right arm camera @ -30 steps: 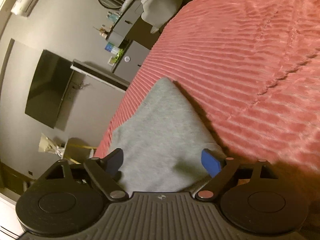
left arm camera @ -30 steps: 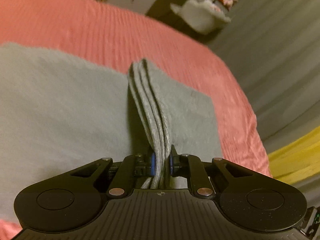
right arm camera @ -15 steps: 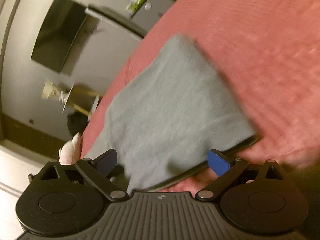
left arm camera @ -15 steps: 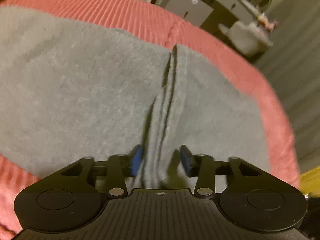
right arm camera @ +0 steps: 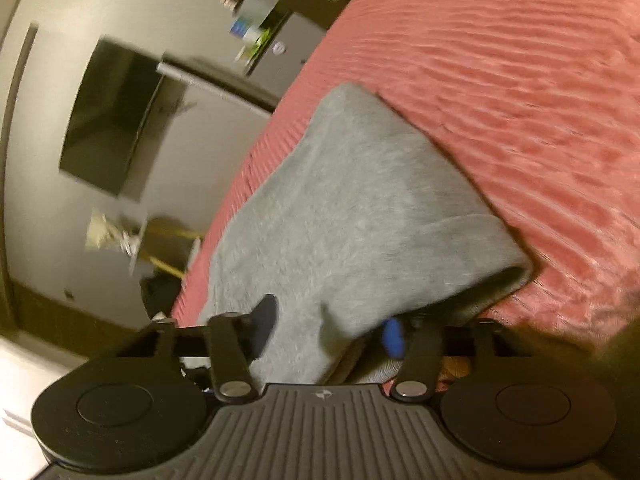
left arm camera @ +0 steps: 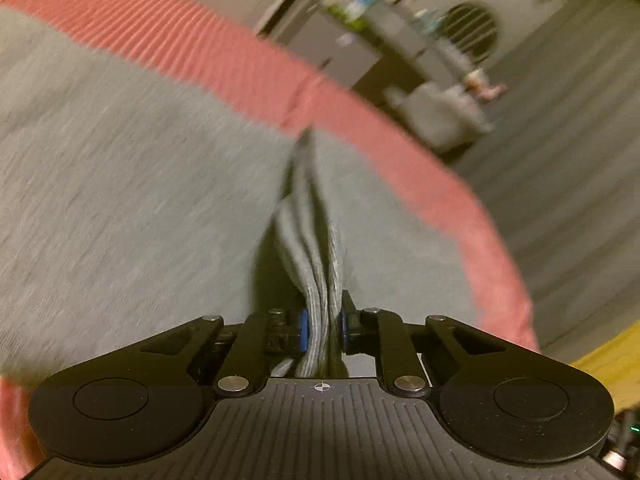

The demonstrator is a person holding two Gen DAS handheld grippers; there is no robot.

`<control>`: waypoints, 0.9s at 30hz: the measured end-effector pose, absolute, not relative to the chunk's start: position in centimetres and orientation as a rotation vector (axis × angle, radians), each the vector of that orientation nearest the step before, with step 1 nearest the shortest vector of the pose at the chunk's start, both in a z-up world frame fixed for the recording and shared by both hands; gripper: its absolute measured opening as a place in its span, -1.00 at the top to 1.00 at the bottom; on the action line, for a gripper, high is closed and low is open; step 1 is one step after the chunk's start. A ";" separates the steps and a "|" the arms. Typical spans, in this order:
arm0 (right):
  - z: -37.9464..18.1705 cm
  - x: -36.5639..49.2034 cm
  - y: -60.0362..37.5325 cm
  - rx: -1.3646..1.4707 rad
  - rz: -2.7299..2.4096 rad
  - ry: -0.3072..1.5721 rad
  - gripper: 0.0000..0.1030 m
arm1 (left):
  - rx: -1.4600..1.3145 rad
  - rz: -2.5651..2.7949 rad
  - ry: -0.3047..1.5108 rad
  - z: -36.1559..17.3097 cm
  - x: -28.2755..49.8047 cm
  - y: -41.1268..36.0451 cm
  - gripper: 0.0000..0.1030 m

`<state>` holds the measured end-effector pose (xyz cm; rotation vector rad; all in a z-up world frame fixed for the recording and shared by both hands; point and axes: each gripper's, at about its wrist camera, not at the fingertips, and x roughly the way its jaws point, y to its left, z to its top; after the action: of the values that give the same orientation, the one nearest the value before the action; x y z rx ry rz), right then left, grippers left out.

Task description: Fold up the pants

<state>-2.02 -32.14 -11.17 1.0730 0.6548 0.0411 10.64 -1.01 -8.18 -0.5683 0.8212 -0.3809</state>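
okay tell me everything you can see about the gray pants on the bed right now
The gray pants are soft, fleecy knit fabric, already folded into a thick rectangular stack lying on the ribbed pink bedspread. The left gripper is shut on a bunched edge where several stacked layers show. The right gripper is closing with another edge between its fingers; that corner lifts slightly, showing an underlayer. No waistband, pocket or label shows.

You are working over a bed (right arm camera: 520,80) wearing a ribbed pink cover. Folded grey pants (right arm camera: 360,200) are lying on it near its left edge.
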 end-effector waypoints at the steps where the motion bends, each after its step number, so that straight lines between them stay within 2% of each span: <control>1: -11.3 -2.0 -32.3 1.091 0.044 0.655 -0.10 | -0.584 -0.408 0.791 -7.8 10.4 -1.0 0.68; 3: -11.7 -1.5 -32.1 1.094 0.055 0.665 -0.55 | -0.620 -0.449 0.743 -7.5 10.2 -0.9 0.68; 4: -11.8 -1.2 -31.8 1.085 0.053 0.673 -0.61 | -0.633 -0.455 0.723 -7.4 10.1 -0.8 0.68; 9: -12.3 -0.6 -31.9 1.095 -0.014 0.690 -0.62 | -0.698 -0.414 0.745 -7.7 10.3 0.5 0.68; 14: -9.4 -2.6 -31.7 0.978 -0.163 0.654 -0.62 | -0.742 -0.405 0.764 -7.9 10.8 1.1 0.68; 21: -11.0 -1.0 -28.4 1.093 0.106 0.770 -0.63 | -0.784 -0.423 0.756 -8.4 10.6 1.8 0.68; 27: -10.2 -0.1 -28.0 1.089 0.170 0.742 -0.63 | -0.738 -0.411 0.740 -7.8 10.4 1.3 0.68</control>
<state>-0.11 -28.01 -10.18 1.0894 0.7417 0.1701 10.36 1.30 -7.78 -0.7377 0.7397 -0.4106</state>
